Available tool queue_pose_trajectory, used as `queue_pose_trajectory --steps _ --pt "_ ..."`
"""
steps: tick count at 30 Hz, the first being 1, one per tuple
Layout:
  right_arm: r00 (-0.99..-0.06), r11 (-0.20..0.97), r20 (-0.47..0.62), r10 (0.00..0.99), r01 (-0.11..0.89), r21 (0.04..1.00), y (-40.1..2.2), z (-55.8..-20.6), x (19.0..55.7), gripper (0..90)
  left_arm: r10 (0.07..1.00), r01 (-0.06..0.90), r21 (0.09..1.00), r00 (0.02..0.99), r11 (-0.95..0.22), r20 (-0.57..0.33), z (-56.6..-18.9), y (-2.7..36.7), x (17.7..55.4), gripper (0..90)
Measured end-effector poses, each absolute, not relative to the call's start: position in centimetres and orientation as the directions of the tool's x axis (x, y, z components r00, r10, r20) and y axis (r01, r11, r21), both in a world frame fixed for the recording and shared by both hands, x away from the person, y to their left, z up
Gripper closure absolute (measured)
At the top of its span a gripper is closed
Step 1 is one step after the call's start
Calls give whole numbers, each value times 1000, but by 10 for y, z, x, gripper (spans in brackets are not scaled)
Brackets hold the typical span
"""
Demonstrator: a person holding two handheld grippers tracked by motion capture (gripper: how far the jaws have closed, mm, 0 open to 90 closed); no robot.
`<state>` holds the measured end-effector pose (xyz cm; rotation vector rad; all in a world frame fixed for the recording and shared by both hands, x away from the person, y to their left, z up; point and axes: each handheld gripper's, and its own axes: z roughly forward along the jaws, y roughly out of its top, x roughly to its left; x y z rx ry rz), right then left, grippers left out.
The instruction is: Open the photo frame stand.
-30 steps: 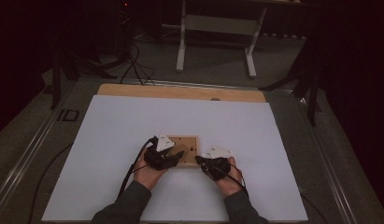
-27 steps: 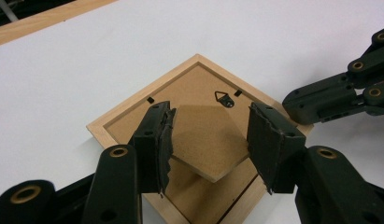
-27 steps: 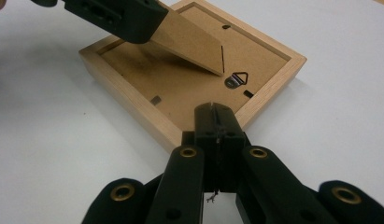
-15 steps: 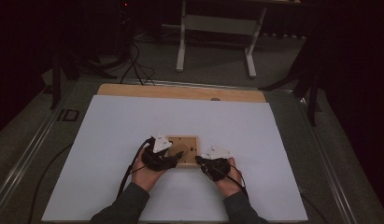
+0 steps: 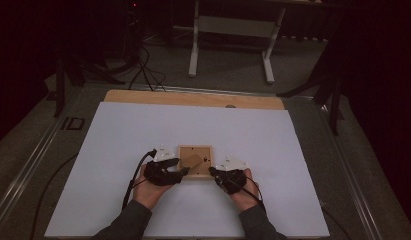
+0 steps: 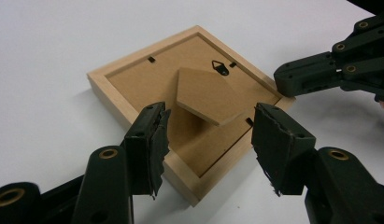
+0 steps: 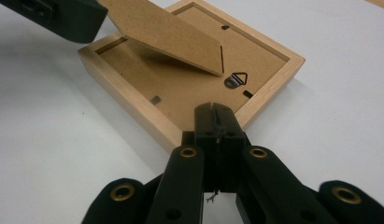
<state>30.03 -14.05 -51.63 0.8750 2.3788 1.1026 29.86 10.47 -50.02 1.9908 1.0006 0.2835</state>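
A pale wooden frame (image 5: 195,161) lies face-down at lower centre of the white surface (image 5: 143,125), brown stand (image 6: 208,95) tilted up, between the spread left tool (image 6: 206,140) and the right tool (image 7: 214,123), pressed together at its edge.

Since a second ago the left tool (image 5: 177,166) has drawn back toward the person, its grey plate shifting from the picture frame's (image 5: 195,161) left corner; the right tool (image 5: 213,172) has slid slightly nearer too.
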Motion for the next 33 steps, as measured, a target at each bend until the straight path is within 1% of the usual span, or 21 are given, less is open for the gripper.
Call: queue_pose_trajectory --steps 4,8,14,19,33 --pt "-736 500 -75 673 378 779 -140 -516 300 895 738 565 771 647 -294 -192 -502 103 300 469" --pt "-736 500 -76 673 377 780 -140 -516 300 895 725 592 756 646 -277 -240 -503 102 305 470" --pt "-735 501 -79 673 374 780 -140 -516 300 892 719 628 734 633 -259 -288 -499 100 314 469" --pt "-736 504 -82 672 372 780 -140 -516 300 889 713 666 715 606 -212 -353 -497 102 320 459" --pt "-736 507 -87 672 370 778 -140 -516 300 881 721 722 659 570 -210 -395 -500 96 335 454"
